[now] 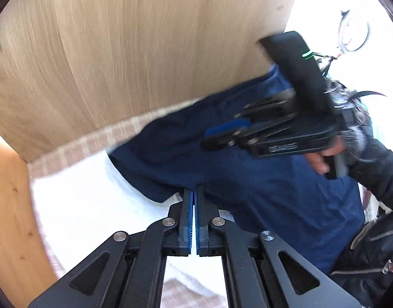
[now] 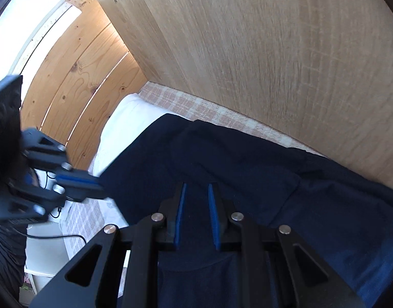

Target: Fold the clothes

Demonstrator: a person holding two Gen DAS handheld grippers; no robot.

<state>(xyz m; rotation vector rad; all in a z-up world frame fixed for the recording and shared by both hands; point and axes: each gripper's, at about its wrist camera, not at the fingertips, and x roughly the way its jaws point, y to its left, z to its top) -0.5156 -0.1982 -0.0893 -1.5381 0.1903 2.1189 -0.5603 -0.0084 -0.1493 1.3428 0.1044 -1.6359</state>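
Left fingers: my left gripper (image 1: 195,200) has its blue pads pressed together, pinching the near edge of the navy garment (image 1: 260,179), as far as I can judge.
Right fingers: my right gripper (image 2: 197,195) hangs over the cloth with the fingers spread and nothing between them.
Garment: it lies on the bed, partly bunched, with one layer lapped over another and creases running across; it covers part of the white bedding (image 1: 94,200).
Beyond it: a checked blanket (image 2: 196,107) runs along the foot of the pale wood panel (image 2: 247,38), with knotty pine boards (image 2: 81,77) further off.
Progress: the overlapped layer suits a fold already made, or equally a loose heap; it is not yet a neat, flat bundle, so squaring and smoothing remain.
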